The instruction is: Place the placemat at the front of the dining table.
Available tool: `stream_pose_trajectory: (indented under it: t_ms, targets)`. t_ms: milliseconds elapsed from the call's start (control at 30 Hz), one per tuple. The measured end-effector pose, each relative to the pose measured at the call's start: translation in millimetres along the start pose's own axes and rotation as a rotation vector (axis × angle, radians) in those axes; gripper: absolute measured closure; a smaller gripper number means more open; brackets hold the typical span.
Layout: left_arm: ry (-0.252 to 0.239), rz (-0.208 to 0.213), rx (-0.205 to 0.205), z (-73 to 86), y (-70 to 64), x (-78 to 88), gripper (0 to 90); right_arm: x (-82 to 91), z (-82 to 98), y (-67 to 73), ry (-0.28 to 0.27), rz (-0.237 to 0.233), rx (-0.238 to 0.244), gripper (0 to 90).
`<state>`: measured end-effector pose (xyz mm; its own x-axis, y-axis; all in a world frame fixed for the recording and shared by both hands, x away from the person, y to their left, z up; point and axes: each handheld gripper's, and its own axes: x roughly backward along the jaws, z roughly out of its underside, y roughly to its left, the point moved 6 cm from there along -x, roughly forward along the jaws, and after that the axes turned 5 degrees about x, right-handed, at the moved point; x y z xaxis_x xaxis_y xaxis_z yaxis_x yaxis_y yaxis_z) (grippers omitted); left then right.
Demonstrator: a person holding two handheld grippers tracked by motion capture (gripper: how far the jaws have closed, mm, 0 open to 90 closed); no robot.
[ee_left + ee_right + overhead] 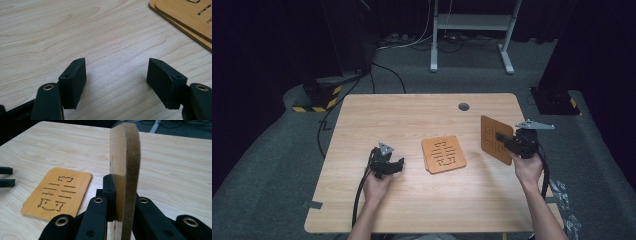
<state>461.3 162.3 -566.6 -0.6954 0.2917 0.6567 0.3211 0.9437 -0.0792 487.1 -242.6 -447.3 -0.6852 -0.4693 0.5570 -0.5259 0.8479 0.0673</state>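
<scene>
Right gripper [117, 202]: my jaws clamp the lifted board [495, 139] — keep it on edge.
Left gripper [116, 77]: gaping, empty.
Stack [443, 154]: leave undisturbed.

No readable text, label or number appears; the wooden coasters [443, 154] bear only cut-out slots.

Two black handheld grippers, bare forearms

The left gripper [398, 163] and right gripper [500, 136] are both showing black bodies, each carrying a grey three-cornered plate on top and trailing a black cable. Blocky black pads [73, 82] with small screw holes are sitting on arms with brass-ringed pivots. No sleeves are covering the forearms.
</scene>
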Motion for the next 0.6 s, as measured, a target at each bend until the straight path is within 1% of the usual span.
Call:
stream_pose_trajectory:
  t_ms: [33, 133, 167, 367, 600]
  targets:
    - [0.000, -0.002, 0.000, 0.0, 0.1, 0.1, 31.9, 1.5, 1.1, -3.3, -0.008, 0.003, -0.001, 85.8]
    - [0.000, 0.000, 0.000, 0.0, 0.0, 0.0, 31.9, 3.7, 2.1, -6.2, -0.010, 0.006, -0.005, 85.7]
    - [0.000, -0.002, 0.000, 0.0, 0.1, 0.1, 31.9, 5.7, 3.4, -9.3, -0.007, 0.007, -0.013, 85.7]
    - [0.000, -0.001, 0.000, 0.0, 0.0, 0.0, 31.9, 9.0, 6.9, -16.0, -0.007, 0.018, -0.024, 85.4]
    - [0.001, -0.002, -0.007, -0.1, 0.6, 0.1, 31.9, 6.7, 9.5, -19.2, -0.002, 0.014, -0.041, 84.4]
